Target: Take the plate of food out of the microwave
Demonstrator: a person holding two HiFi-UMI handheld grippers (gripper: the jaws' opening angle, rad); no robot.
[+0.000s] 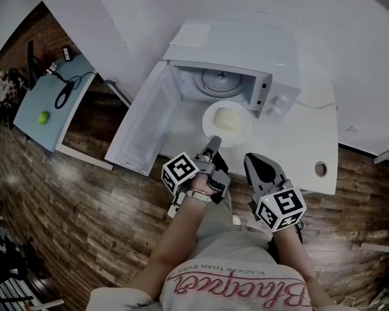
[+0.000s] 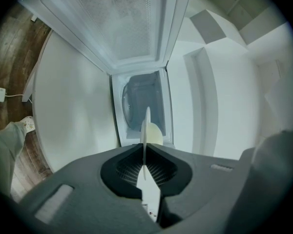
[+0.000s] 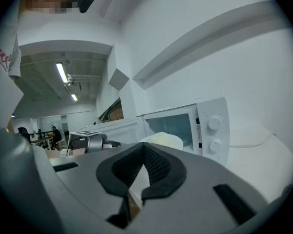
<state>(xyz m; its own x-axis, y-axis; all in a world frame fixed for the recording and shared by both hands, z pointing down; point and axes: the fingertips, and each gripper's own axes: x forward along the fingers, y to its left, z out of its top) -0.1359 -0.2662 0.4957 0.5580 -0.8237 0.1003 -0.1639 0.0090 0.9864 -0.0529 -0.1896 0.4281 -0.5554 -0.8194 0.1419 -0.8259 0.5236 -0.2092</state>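
Counter: bearing the open-doored microwave.
Plate of food: hanging just outside the cavity.
Left gripper: fingers pinching the rim, keeping it level.
Right gripper: fingers closed, empty, waiting alongside.

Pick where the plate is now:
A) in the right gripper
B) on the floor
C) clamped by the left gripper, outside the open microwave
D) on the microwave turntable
C: the left gripper is shut on the plate rim, in front of the open microwave.
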